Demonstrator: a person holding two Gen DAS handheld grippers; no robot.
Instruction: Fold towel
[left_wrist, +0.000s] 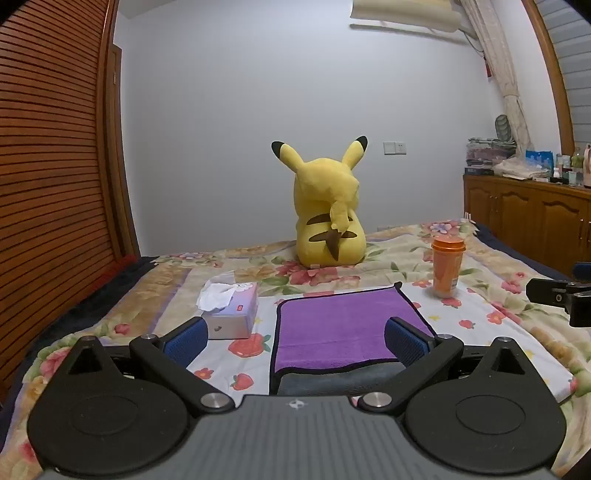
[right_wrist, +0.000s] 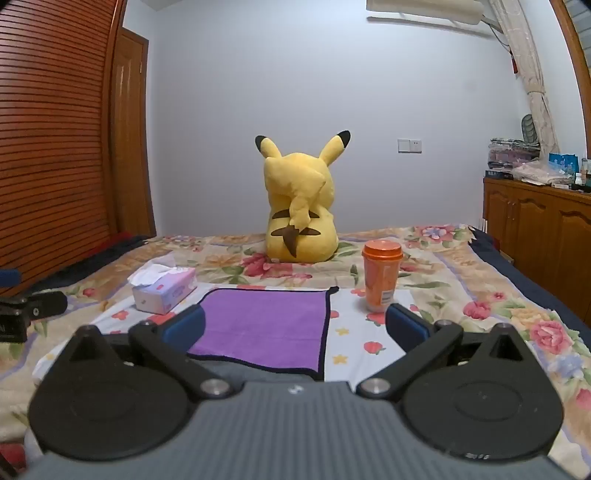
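Note:
A purple towel (left_wrist: 340, 325) with a dark border lies on the flowered bedspread (left_wrist: 491, 314), folded over so a grey underside strip (left_wrist: 332, 380) shows at its near edge. It also shows in the right wrist view (right_wrist: 266, 325). My left gripper (left_wrist: 295, 338) is open and empty, held just above the towel's near edge, its fingers astride the near left part. My right gripper (right_wrist: 295, 325) is open and empty over the towel's near right corner. Part of the right gripper shows at the right edge of the left wrist view (left_wrist: 561, 295).
A tissue box (left_wrist: 231, 310) sits left of the towel. An orange lidded cup (left_wrist: 447, 266) stands to the towel's far right, also in the right wrist view (right_wrist: 380, 275). A yellow plush toy (left_wrist: 328, 214) sits farther back. Wooden cabinets (left_wrist: 524, 218) line the right.

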